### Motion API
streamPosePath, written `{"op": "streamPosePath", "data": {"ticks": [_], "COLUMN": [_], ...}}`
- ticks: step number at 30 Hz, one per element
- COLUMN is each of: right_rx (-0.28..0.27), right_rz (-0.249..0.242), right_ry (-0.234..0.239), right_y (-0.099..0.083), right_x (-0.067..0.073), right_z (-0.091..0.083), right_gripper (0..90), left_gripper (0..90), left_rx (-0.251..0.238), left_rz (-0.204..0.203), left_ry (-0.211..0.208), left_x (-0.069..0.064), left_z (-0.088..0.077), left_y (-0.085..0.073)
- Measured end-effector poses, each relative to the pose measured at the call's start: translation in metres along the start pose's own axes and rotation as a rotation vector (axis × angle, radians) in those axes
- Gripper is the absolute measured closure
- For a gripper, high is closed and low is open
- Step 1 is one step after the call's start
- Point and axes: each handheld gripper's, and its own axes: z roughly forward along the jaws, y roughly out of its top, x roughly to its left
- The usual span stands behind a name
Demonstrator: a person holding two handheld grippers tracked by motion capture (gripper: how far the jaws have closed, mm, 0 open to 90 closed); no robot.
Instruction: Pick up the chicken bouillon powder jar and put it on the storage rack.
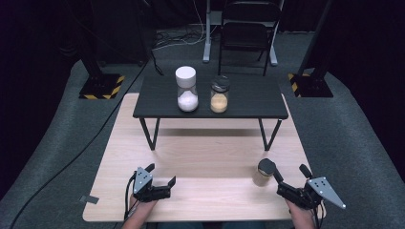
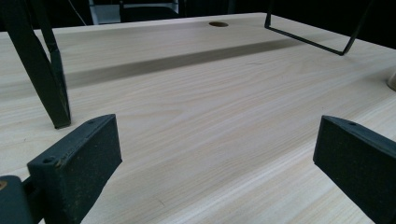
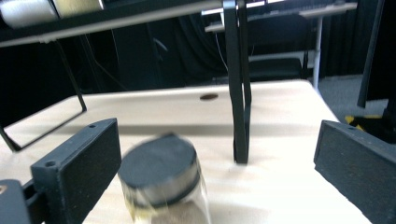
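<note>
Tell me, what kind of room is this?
Probably a recording studio or lab, not a home. Black curtains surround a light wooden table, hazard-striped stand bases sit on grey carpet, and a person holds a camera-fitted right gripper near a jar.
</note>
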Motion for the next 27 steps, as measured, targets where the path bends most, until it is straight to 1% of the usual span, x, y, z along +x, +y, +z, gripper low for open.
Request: {"op": "streamPosePath", "data": {"ticks": [3,7,11,13,15,19,21,24,27], "right_rx": [0.027,0.044,0.092,0.113,0.124,0.151,0.164,0.191,0.191], "right_rz": [-0.005,-0.003,0.012,0.003,0.008,0.004,0.012,-0.001,0.016], "right_ry": [-0.009,-0.024,-0.034,-0.041,-0.045,-0.055,-0.061,-0.068,-0.058], "right_y": [-0.006,-0.014,-0.023,-0.027,-0.03,-0.037,-0.04,-0.043,-0.043], "right_x": [-0.002,-0.007,-0.009,-0.01,-0.011,-0.013,-0.015,-0.016,-0.017], "right_z": [0.001,0.002,0.005,0.007,0.008,0.011,0.012,0.014,0.014], "right_gripper": [0.2,0.2,0.2,0.2,0.2,0.3,0.4,0.5,0.5], "left_gripper": [0.5,0.5,0.4,0.5,0.5,0.4,0.4,0.4,0.4], "left_rx": [0.001,0.001,0.002,0.001,0.001,0.001,0.001,0.002,0.002], "left_rz": [-0.001,0.0,-0.002,-0.001,-0.001,-0.002,-0.001,-0.003,-0.001], "left_ry": [-0.001,-0.001,0.001,0.002,0.001,0.001,0.002,0.001,0.002], "left_x": [0.0,0.0,0.0,0.0,0.0,0.0,0.0,0.0,0.0], "left_z": [0.0,0.0,0.0,0.0,0.0,0.0,0.0,0.0,0.0], "left_y": [0.0,0.0,0.0,0.0,0.0,0.0,0.0,0.0,0.0]}}
